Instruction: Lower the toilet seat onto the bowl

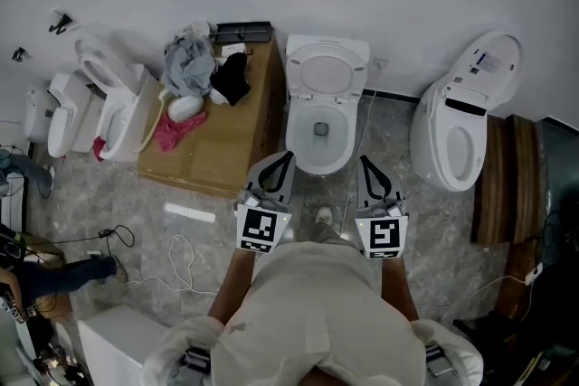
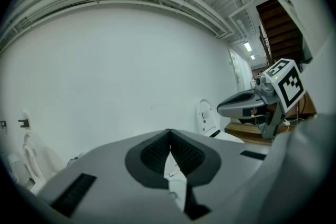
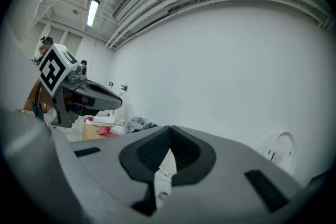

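In the head view a white toilet stands against the wall. Its seat [image 1: 326,72] is tipped up and back, above the open bowl [image 1: 318,138]. My left gripper [image 1: 282,160] hovers over the bowl's near left rim and my right gripper [image 1: 368,165] over its near right rim. Both are shut and hold nothing. In the left gripper view the jaws [image 2: 169,138] are pressed together, with the right gripper [image 2: 247,105] off to the side. In the right gripper view the jaws [image 3: 169,132] are also together, with a sliver of white toilet showing below them.
A cardboard box [image 1: 226,145] with a heap of clothes stands left of the toilet. A second toilet [image 1: 461,117] with raised lid sits to the right beside a wooden pallet [image 1: 507,181]. More toilets [image 1: 109,104] stand far left. Cables [image 1: 172,258] lie on the floor.
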Available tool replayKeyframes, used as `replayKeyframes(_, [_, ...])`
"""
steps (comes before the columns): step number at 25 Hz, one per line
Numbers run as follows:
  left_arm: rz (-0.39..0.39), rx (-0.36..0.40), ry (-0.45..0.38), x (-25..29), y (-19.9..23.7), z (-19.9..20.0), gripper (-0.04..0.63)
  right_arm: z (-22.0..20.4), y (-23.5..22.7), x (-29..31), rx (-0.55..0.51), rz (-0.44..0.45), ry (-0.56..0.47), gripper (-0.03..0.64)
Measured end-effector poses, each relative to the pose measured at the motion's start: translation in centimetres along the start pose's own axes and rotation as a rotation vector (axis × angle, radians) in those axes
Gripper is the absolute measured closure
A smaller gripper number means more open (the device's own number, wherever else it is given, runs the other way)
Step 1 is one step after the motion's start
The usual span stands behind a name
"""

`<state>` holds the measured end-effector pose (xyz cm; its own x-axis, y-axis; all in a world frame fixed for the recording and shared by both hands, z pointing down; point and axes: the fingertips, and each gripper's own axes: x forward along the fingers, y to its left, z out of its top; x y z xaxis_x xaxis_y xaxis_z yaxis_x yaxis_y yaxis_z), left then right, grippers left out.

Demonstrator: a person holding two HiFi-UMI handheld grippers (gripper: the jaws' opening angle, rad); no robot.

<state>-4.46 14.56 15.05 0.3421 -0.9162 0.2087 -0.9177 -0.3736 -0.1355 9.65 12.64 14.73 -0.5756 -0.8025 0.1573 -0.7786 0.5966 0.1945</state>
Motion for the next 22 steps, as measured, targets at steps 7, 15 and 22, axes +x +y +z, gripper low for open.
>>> replayKeyframes(7, [0.053, -0.011, 0.022, 4.1, 0.5, 0.5, 0.581, -0.9, -3.5, 3.5, 0.011, 0.053, 0.002, 0.609])
replayKeyframes(15, [0.074, -0.007, 0.029, 7.8, 1.6, 0.0, 0.58, -2.0, -5.5, 7.0, 0.023, 0.085, 0.001, 0.609])
replayKeyframes(22, [0.062, -0.008, 0.017, 11.3, 3.2, -0.3, 0.581, -3.5, -6.6, 10.6, 0.026, 0.084, 0.022, 0.609])
